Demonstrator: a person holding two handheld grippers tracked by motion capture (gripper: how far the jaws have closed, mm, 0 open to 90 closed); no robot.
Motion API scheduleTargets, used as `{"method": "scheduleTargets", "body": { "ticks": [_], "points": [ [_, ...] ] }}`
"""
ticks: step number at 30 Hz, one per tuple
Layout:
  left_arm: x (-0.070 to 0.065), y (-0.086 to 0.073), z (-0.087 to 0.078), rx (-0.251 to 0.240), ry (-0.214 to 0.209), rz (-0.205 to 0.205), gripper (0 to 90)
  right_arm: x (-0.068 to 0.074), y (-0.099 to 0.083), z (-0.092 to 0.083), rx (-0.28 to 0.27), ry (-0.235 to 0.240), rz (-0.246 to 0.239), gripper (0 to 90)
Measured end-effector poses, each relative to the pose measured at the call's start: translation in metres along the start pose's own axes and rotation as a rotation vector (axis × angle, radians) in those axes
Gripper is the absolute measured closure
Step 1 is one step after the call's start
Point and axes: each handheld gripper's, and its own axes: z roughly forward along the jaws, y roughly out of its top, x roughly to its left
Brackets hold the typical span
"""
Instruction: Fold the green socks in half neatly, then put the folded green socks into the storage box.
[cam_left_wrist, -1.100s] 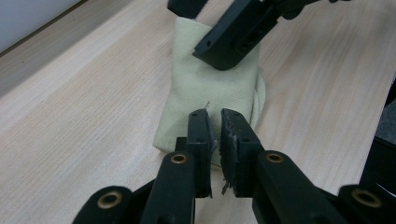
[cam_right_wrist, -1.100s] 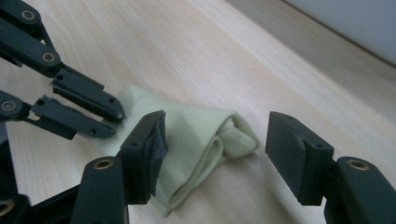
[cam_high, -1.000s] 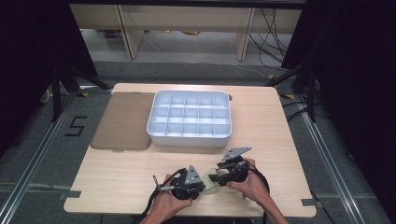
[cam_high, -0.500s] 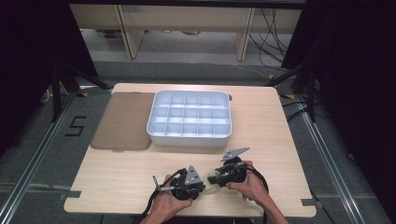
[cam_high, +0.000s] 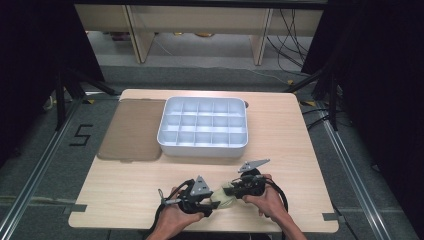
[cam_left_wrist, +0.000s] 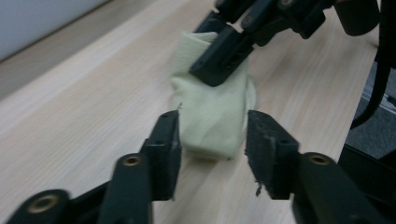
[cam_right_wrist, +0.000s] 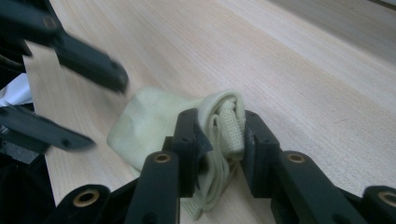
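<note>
Dark floor and black stands ringed a pale wooden table (cam_high: 300, 130), which looked the same as a second before. At its far left lay a brown flat lid (cam_high: 132, 129), and just beside it, to the right, stood a white compartment tray (cam_high: 165, 131) with its cells bare; neither had shifted.

Near the front edge, the person's two hands sat close together, much where they had been. The left gripper (cam_high: 207, 204) had been clamped tight a second earlier; its jaws had just been opening, and in the left gripper view (cam_left_wrist: 212, 135) they stood apart on either side of a folded pale yellow-green cloth (cam_left_wrist: 212, 112) without pressing it. The cloth lay on the table between the two tools, showing in the high view (cam_high: 223, 196) as a small pale bundle.

The right gripper (cam_high: 231, 190) had been wider a second ago; its jaws had just been closing, and the right gripper view (cam_right_wrist: 219, 135) showed them pinched on the cloth's folded, ribbed end (cam_right_wrist: 226, 123). The hand itself had kept its place.
</note>
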Motion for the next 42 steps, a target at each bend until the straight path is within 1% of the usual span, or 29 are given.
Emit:
{"method": "scheduleTargets", "body": {
  "ticks": [1, 4, 6, 8, 9, 10, 11, 15, 16, 17, 18, 19, 21, 22, 23, 25, 27, 29, 30, 31, 32, 33, 34, 36, 38, 39, 40, 41, 42],
  "points": [
    [0.002, -0.003, -0.004, -0.007, 0.0, -0.031, 50.3, 0.001, 0.0, 0.0, -0.003, -0.004, 0.0, 71.1],
    [0.008, -0.013, -0.017, -0.012, -0.01, -0.046, 42.9, 0.001, 0.0, -0.001, -0.004, -0.01, -0.003, 71.6],
    [0.011, -0.021, -0.023, -0.003, -0.007, -0.076, 40.7, 0.002, 0.0, -0.002, -0.002, -0.01, -0.006, 71.7],
    [0.016, -0.026, -0.029, 0.009, 0.0, -0.064, 37.4, 0.003, 0.0, -0.002, -0.006, -0.018, -0.013, 72.0],
    [0.016, -0.029, -0.032, 0.007, 0.008, -0.078, 35.8, 0.003, 0.001, -0.002, -0.008, 0.003, -0.023, 72.2],
    [0.017, -0.032, -0.033, 0.008, 0.013, -0.1, 35.8, 0.003, 0.001, -0.002, -0.008, 0.003, -0.023, 72.2],
    [0.017, -0.035, -0.036, 0.015, 0.013, -0.105, 35.0, 0.005, 0.002, -0.004, -0.012, -0.018, -0.023, 72.3],
    [0.021, -0.041, -0.044, 0.018, 0.036, -0.101, 32.5, 0.007, 0.002, -0.009, -0.025, -0.014, -0.034, 72.5],
    [0.023, -0.042, -0.045, 0.021, 0.049, -0.099, 30.6, 0.007, 0.003, -0.01, -0.025, -0.014, -0.03, 72.5],
    [0.024, -0.044, -0.046, 0.024, 0.059, -0.121, 28.2, 0.007, 0.003, -0.011, -0.029, -0.013, -0.026, 72.5],
    [0.027, -0.046, -0.047, 0.029, 0.066, -0.106, 27.5, 0.009, 0.002, -0.012, -0.029, -0.005, -0.008, 72.5],
    [0.027, -0.048, -0.048, 0.027, 0.062, -0.124, 27.6, 0.007, 0.003, -0.013, -0.036, -0.017, -0.032, 72.5],
    [0.03, -0.052, -0.049, 0.043, 0.088, -0.105, 27.5, 0.008, 0.002, -0.014, -0.035, -0.014, -0.03, 72.5],
    [0.03, -0.054, -0.048, 0.045, 0.092, -0.124, 27.2, 0.009, 0.002, -0.014, -0.035, -0.006, -0.028, 72.5],
    [0.032, -0.057, -0.049, 0.057, 0.11, -0.107, 26.8, 0.009, 0.002, -0.014, -0.039, 0.009, -0.025, 72.5],
    [0.033, -0.059, -0.051, 0.058, 0.126, -0.105, 26.7, 0.008, 0.003, -0.016, -0.042, -0.025, -0.04, 72.5],
    [0.034, -0.061, -0.052, 0.04, 0.129, -0.125, 26.8, 0.009, 0.004, -0.016, -0.038, -0.021, -0.031, 72.5],
    [0.035, -0.062, -0.055, 0.038, 0.136, -0.122, 26.0, 0.007, 0.005, -0.016, -0.047, -0.006, -0.047, 72.5],
    [0.035, -0.063, -0.056, 0.041, 0.134, -0.126, 25.9, 0.009, 0.005, -0.017, -0.05, -0.02, -0.042, 72.5],
    [0.035, -0.065, -0.056, 0.045, 0.137, -0.108, 25.8, 0.009, 0.005, -0.019, -0.052, -0.031, -0.047, 72.5],
    [0.034, -0.066, -0.055, 0.048, 0.144, -0.128, 25.7, 0.01, 0.006, -0.02, -0.051, -0.03, -0.049, 72.5],
    [0.034, -0.068, -0.055, 0.056, 0.133, -0.119, 25.5, 0.011, 0.006, -0.021, -0.056, -0.03, -0.047, 72.5],
    [0.034, -0.069, -0.053, 0.058, 0.145, -0.117, 25.4, 0.012, 0.007, -0.022, -0.052, -0.028, -0.04, 72.5],
    [0.034, -0.07, -0.053, 0.069, 0.146, -0.124, 25.1, 0.012, 0.009, -0.023, -0.064, -0.047, -0.073, 72.5],
    [0.035, -0.069, -0.053, 0.062, 0.153, -0.127, 25.0, 0.013, 0.01, -0.027, -0.064, -0.052, -0.072, 72.5],
    [0.035, -0.068, -0.054, 0.057, 0.145, -0.13, 24.6, 0.014, 0.01, -0.028, -0.06, -0.043, -0.051, 72.5],
    [0.036, -0.068, -0.056, 0.06, 0.146, -0.106, 24.2, 0.012, 0.01, -0.031, -0.068, -0.058, -0.074, 72.5],
    [0.037, -0.069, -0.056, 0.058, 0.145, -0.109, 24.1, 0.011, 0.011, -0.036, -0.079, -0.071, -0.083, 72.5],
    [0.035, -0.069, -0.055, 0.053, 0.153, -0.132, 24.1, 0.011, 0.011, -0.036, -0.079, -0.071, -0.083, 72.5]
  ]
}}
